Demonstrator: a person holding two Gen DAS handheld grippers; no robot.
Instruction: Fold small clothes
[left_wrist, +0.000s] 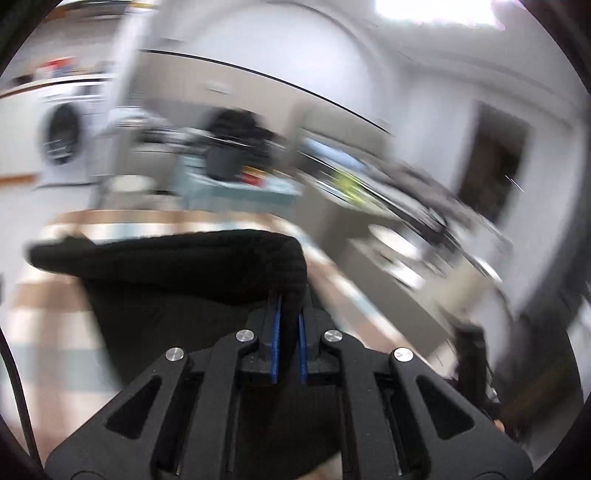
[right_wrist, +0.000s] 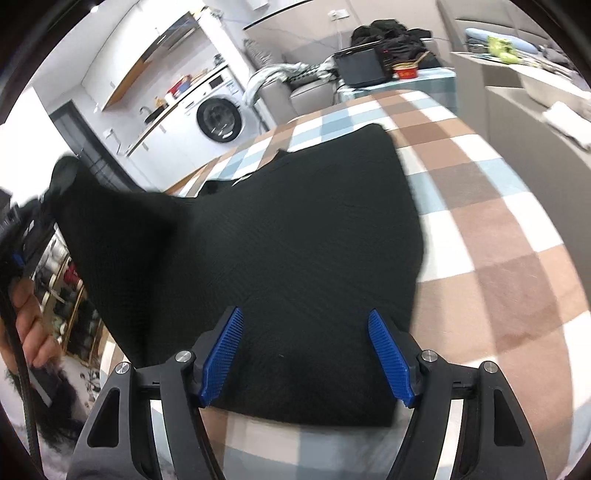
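The black knitted garment (right_wrist: 295, 229) lies on the checked brown, blue and white cloth (right_wrist: 498, 229), one corner lifted in my clenched left gripper (left_wrist: 288, 314) for folding, while my right gripper (right_wrist: 306, 354) hovers released above its near edge.

Both grippers are built from matte black plastic linkage arms with triangular cut-outs, joined by round silver screw heads. The left gripper (left_wrist: 287, 317) is fitted with thin blue pads. Ribbed blue pads are carried on the right gripper (right_wrist: 306, 354) fingers (right_wrist: 389, 360). A black cable (right_wrist: 20, 369) is seen beside a hand (right_wrist: 31, 328).
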